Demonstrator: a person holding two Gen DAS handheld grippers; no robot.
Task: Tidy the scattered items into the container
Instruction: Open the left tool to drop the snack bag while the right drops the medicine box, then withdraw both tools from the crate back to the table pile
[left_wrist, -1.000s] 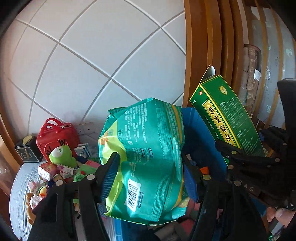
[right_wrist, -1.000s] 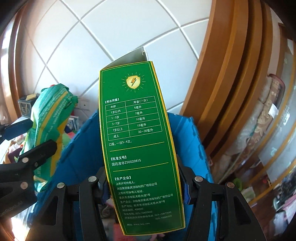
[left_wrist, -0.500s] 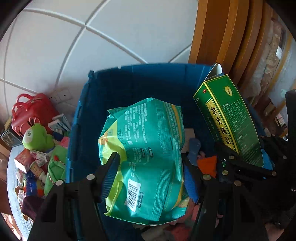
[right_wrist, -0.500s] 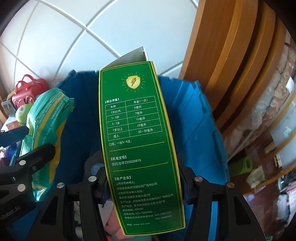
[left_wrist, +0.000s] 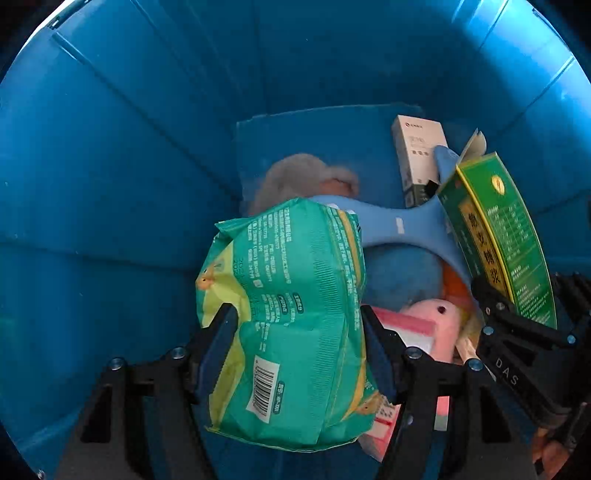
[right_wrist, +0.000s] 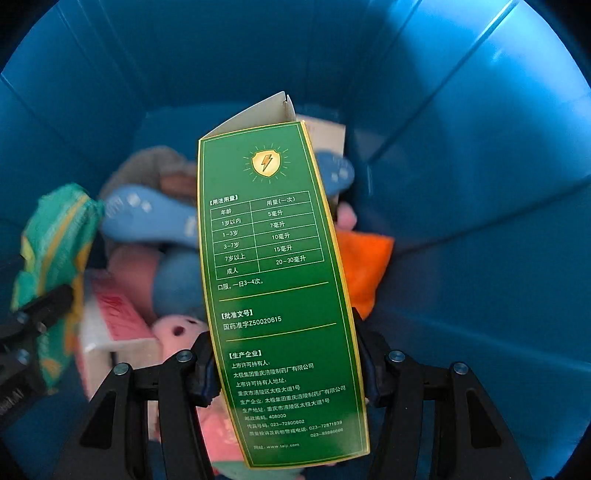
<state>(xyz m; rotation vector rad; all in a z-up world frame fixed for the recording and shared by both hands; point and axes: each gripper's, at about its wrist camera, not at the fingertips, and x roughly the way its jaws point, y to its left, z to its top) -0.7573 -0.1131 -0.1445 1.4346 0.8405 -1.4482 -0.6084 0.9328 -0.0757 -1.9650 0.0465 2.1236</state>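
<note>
- The blue container filled both views; its ribbed plastic walls enclosed the frame on all sides, and nothing of the room beyond it was visible.
- Both grippers pointed down into the container, above the items lying on its floor.
- The left gripper stood partly open and clamped the green snack bag between its blue pads, which pressed into the bag's sides. Its jaws had just eased slightly wider, with the bag between them.
- The right gripper stood partly open and gripped the green medicine box by its lower half, the box's top flap open.
- On the container floor lay a blue plush toy, a pink plush toy, a grey plush item and a pink-and-white carton.
- The left view alone showed a white carton clearly at the far side of the container floor, and the right gripper holding the medicine box from the side.
- The right view alone showed an orange item clearly, against the container wall behind the medicine box; its floor contents were blurred.
</note>
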